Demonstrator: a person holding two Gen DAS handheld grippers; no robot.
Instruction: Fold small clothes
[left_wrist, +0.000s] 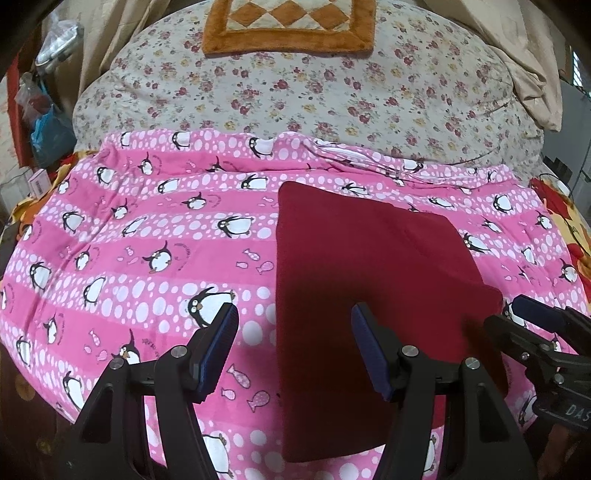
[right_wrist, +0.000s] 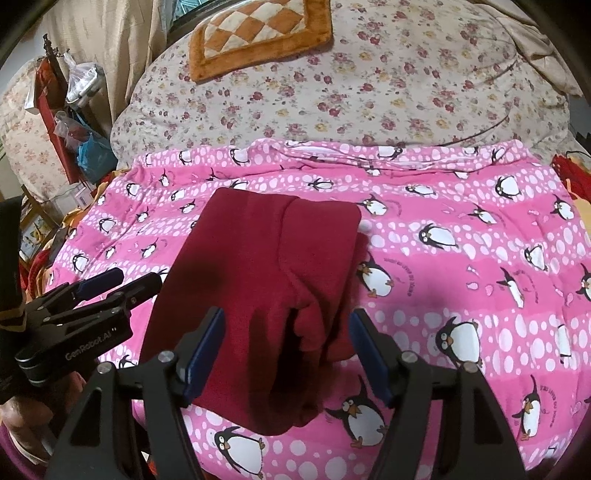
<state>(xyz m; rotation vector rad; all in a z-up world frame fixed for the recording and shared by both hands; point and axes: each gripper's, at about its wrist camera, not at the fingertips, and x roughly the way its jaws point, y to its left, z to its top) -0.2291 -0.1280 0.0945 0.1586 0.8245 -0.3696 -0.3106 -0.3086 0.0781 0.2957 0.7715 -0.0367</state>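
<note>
The dark red fleece garment (right_wrist: 258, 266) lies on the pink penguin-print blanket (right_wrist: 461, 258) spread across the bed. It has already been doubled into a long, roughly rectangular pad whose length runs from the near edge of the blanket up toward twelve o'clock. In the right wrist view one lengthwise fold has gone over: a raised seam runs down the middle, and the layer at three o'clock of it sits on top with a rounded, slightly bulging near end. The far edge looks fairly square. The near end is less tidy, with a dark gap between the layers.

The right gripper (right_wrist: 286, 350) hovers over that loose near end with its blue pads apart. The cloth lies beneath them rather than pinched, so it holds nothing. The left gripper (left_wrist: 293, 350) also stands wide and empty, at about nine o'clock of the garment. One of its pads is over the blanket and the other over the red cloth's edge.

By my reading the task is well past halfway for this piece. The lengthwise fold appears done. What seems left is a crosswise fold to shorten the long pad, plus a smoothing of the lumpy near end. No other small clothes waiting to be folded show on the blanket. Beyond it at twelve o'clock are only the floral quilt (left_wrist: 332, 85) and an orange checked cushion (left_wrist: 291, 26).
</note>
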